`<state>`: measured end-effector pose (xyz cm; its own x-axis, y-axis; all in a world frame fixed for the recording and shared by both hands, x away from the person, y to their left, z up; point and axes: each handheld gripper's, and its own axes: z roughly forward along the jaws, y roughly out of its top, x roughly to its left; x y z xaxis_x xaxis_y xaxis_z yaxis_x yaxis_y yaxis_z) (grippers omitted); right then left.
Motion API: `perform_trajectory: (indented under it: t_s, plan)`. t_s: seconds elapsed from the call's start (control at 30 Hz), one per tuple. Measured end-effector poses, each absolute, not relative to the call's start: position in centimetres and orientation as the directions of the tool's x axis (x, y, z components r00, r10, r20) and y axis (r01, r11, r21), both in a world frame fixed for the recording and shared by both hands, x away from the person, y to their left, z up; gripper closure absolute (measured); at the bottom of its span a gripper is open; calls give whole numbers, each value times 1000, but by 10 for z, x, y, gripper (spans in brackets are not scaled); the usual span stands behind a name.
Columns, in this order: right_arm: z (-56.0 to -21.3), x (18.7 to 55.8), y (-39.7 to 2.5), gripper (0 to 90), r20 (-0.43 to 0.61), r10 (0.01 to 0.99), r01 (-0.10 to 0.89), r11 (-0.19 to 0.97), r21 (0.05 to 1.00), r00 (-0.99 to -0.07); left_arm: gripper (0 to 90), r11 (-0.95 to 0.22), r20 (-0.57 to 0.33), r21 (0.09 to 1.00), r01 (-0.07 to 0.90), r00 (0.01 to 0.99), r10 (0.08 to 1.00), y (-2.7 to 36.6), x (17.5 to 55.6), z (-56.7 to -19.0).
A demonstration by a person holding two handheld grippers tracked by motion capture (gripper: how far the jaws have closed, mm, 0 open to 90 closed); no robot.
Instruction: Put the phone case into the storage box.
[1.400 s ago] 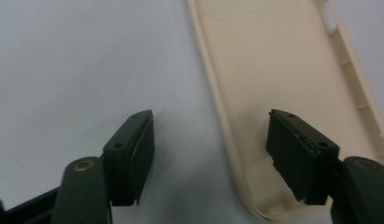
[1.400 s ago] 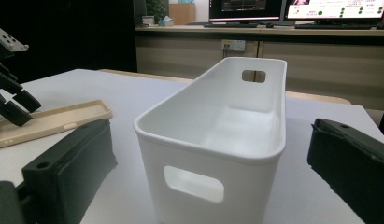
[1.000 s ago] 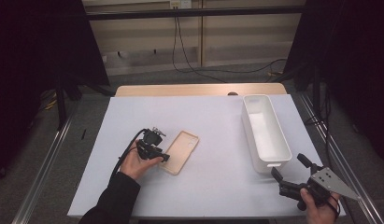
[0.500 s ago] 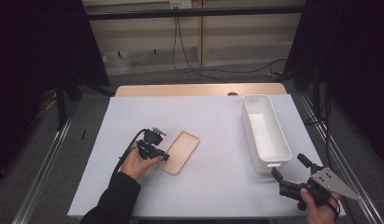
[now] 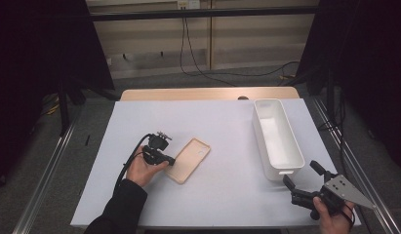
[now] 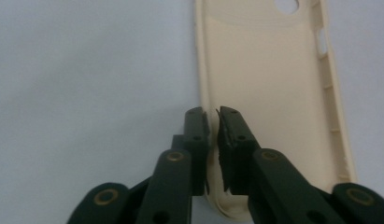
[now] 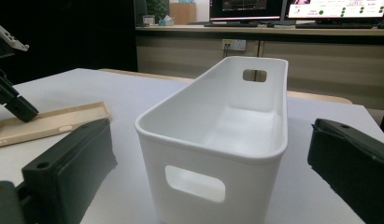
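Note:
A beige phone case [image 5: 192, 157] lies open side up on the white table, left of centre. My left gripper [image 5: 170, 161] is shut on its near long rim. In the left gripper view the jaws [image 6: 213, 114] pinch the side wall of the case [image 6: 264, 79]. A white oblong bin [image 5: 259, 131] stands at the right with nothing visible inside it. My right gripper [image 5: 300, 172] is open just in front of the bin's near end. In the right gripper view its jaws [image 7: 210, 140] stand wide apart on either side of the bin's end wall [image 7: 245, 177], not touching it.
The table top [image 5: 222, 126] is a white sheet with a wooden strip [image 5: 208, 93] along its far edge. Metal rails run along both sides. Cables hang on the wall behind. In the right gripper view the case [image 7: 54, 121] and the left gripper [image 7: 12, 100] show at the left.

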<state>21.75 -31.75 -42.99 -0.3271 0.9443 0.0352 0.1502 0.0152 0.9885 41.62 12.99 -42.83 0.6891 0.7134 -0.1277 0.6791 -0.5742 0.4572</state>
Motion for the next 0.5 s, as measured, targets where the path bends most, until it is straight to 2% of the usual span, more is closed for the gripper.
perform_trajectory:
  t_s: [0.5]
  plan:
    - [-430,218,-318,0,36,944,150,14,989,-328,880,-585,-106,466,664,698,708,130,415,-428]
